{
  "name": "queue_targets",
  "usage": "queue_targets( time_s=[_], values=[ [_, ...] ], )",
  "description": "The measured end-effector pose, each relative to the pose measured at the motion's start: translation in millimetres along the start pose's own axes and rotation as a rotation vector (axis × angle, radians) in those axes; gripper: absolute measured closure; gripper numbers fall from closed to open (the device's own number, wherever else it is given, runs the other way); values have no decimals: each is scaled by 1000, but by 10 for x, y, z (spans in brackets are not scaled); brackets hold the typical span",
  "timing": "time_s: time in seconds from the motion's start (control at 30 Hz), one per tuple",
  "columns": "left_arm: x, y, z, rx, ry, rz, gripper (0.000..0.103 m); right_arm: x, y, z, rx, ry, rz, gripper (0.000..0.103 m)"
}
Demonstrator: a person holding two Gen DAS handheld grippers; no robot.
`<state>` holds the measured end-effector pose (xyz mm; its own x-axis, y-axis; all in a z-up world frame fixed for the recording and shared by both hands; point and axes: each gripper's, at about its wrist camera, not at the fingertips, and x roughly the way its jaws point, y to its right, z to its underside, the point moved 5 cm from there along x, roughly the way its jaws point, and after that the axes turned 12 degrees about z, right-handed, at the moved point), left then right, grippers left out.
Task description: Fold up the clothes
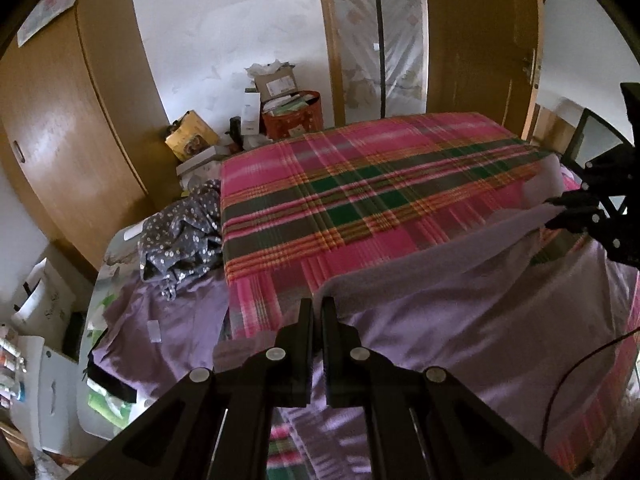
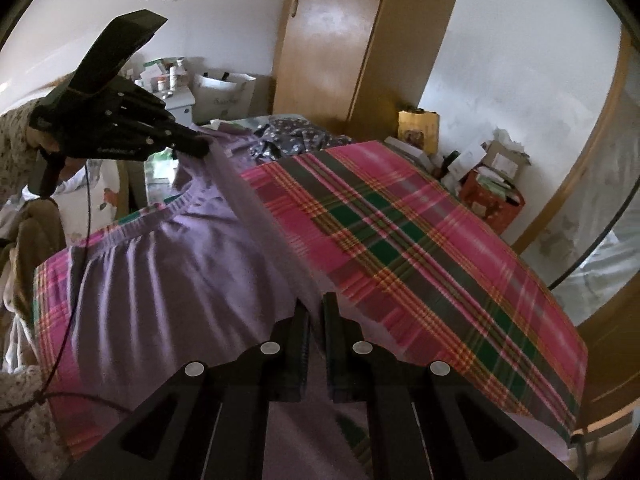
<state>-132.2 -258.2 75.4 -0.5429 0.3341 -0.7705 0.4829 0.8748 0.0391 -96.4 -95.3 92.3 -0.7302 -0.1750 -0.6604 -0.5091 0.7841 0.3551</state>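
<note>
A lilac garment [image 1: 460,320] [image 2: 180,260] lies on a bed covered by a pink and green plaid blanket [image 1: 360,200] [image 2: 420,248]. My left gripper [image 1: 317,304] is shut on one end of the garment's edge; the right wrist view shows it at the upper left [image 2: 202,142], held by a hand. My right gripper [image 2: 316,300] is shut on the other end, and shows at the right of the left wrist view [image 1: 558,212]. The pinched edge runs taut between the two grippers, lifted off the blanket, while the rest of the garment sags onto the bed.
A crumpled grey dotted garment [image 1: 184,232] [image 2: 296,136] lies at the bed's far side. Beyond it are a wooden wardrobe [image 1: 60,140], boxes and a red basket [image 1: 294,114] [image 2: 492,196] by the wall. A black cable [image 1: 568,372] hangs over the bed.
</note>
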Motion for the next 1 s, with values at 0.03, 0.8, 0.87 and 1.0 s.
queue_targets(
  time_s=[0.03, 0.8, 0.87, 1.0],
  values=[
    [-28, 17, 22, 5, 0, -4, 100, -44, -29, 7, 2, 4, -1, 96],
    [-595, 547, 517, 79, -20, -23, 99, -747, -539, 425, 21, 28, 29, 96],
    [-623, 590, 567, 76, -17, -23, 99, -785, -577, 473, 21, 29, 29, 96],
    [-695, 635, 687, 60, -2, -10, 99, -814, -683, 596, 15, 11, 20, 96]
  ],
)
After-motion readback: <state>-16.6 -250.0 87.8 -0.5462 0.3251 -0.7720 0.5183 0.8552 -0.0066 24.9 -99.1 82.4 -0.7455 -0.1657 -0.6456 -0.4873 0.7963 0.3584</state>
